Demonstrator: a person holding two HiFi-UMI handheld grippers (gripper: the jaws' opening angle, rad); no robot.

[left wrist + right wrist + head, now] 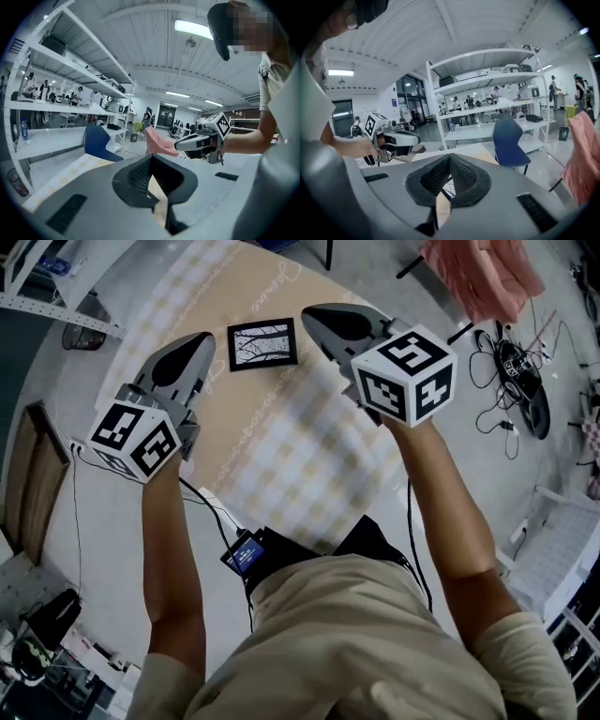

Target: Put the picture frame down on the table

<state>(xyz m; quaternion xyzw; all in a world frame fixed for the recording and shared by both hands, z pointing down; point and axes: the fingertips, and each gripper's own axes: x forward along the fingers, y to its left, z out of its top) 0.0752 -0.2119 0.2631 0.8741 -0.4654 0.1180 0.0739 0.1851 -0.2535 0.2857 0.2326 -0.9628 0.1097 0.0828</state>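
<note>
The cloth-covered table (281, 465) has open room all round the picture frame (262, 343), which lies flat and low on it. Past its far edge a blue chair (508, 140) and a hanging pink cloth (483, 277) crowd in, and cables (506, 381) tangle on the floor at the person's right
</note>
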